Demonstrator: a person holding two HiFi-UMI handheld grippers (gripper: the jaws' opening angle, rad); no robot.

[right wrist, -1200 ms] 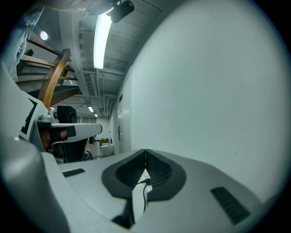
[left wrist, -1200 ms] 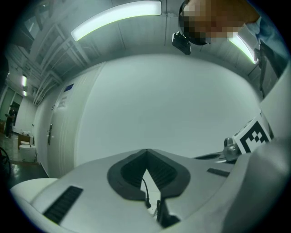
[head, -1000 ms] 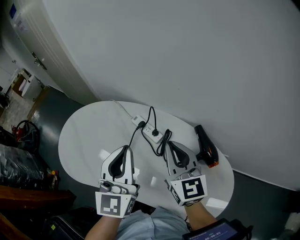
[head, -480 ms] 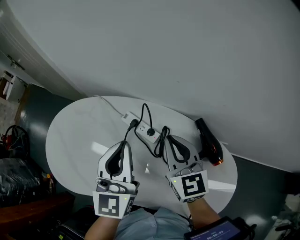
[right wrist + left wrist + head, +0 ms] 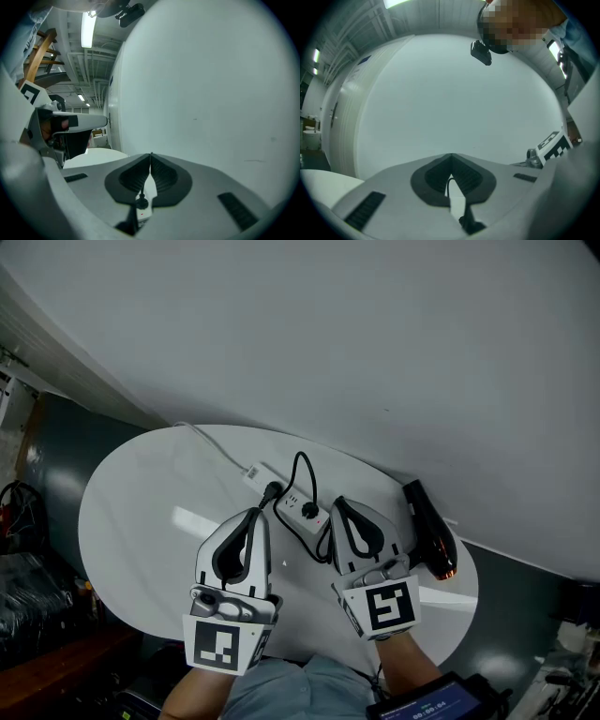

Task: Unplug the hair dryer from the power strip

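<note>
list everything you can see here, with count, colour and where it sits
table: 1, white, oval, against the pale wall
power strip: 1, white, mid-table, ahead of both grippers
white lead: 1, runs from the power strip toward the table's far left
plugs: 2, black, one on top of the power strip, one at its left end
cord: black, loops around the power strip
hair dryer: 1, black with orange end, table's right edge
left gripper: 1, white and black, shut, empty
right gripper: 1, white and black, shut, empty
</note>
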